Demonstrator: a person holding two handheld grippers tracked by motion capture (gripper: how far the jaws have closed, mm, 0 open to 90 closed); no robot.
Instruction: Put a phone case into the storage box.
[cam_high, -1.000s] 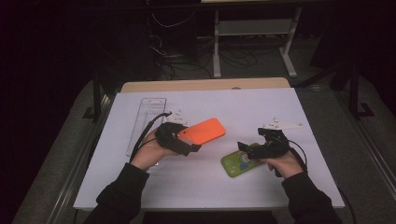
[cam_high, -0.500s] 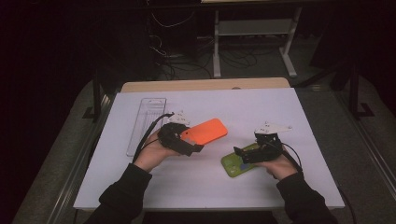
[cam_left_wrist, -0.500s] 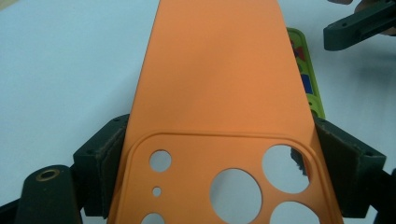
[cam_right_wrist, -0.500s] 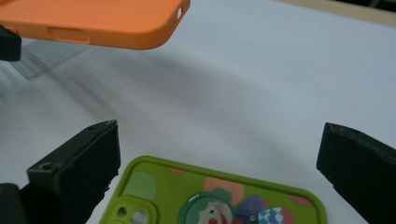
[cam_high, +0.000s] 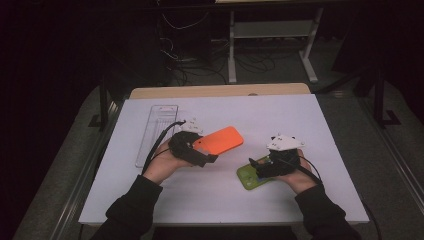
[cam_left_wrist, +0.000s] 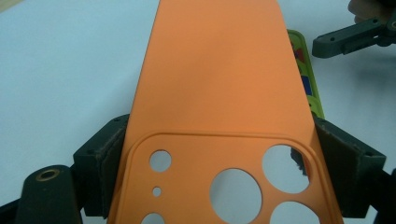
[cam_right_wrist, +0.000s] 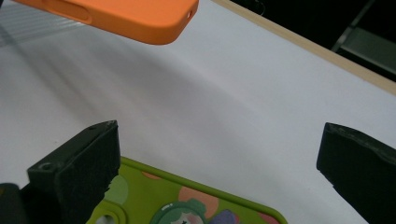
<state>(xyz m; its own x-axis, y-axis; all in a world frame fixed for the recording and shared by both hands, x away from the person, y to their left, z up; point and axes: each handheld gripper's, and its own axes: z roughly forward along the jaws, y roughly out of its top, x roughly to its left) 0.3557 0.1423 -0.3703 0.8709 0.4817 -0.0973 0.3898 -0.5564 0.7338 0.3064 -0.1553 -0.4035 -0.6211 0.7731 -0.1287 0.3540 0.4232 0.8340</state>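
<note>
An orange phone case (cam_high: 222, 141) is lifted off the table, and my left gripper (cam_high: 197, 147) is shut on its camera-hole end. In the left gripper view the two pads (cam_left_wrist: 107, 158) press on the long edges of the orange case (cam_left_wrist: 215, 93). A green patterned phone case (cam_high: 248, 176) lies flat on the white table cover. My right gripper (cam_high: 260, 167) hovers over its right part, open. In the right gripper view the jaws stand wide apart, with the green case (cam_right_wrist: 187, 205) low between them, and the orange case (cam_right_wrist: 121, 16) hangs at the top left.
A clear plastic tray (cam_high: 156, 130) lies on the left of the white cover (cam_high: 310, 125). A strip of wooden table edge (cam_high: 220, 91) runs along the back. Dark floor, cables and a frame stand beyond it.
My right gripper has shifted slightly left over the green case, covering more of it. The left gripper and the orange case have stayed where they were.
</note>
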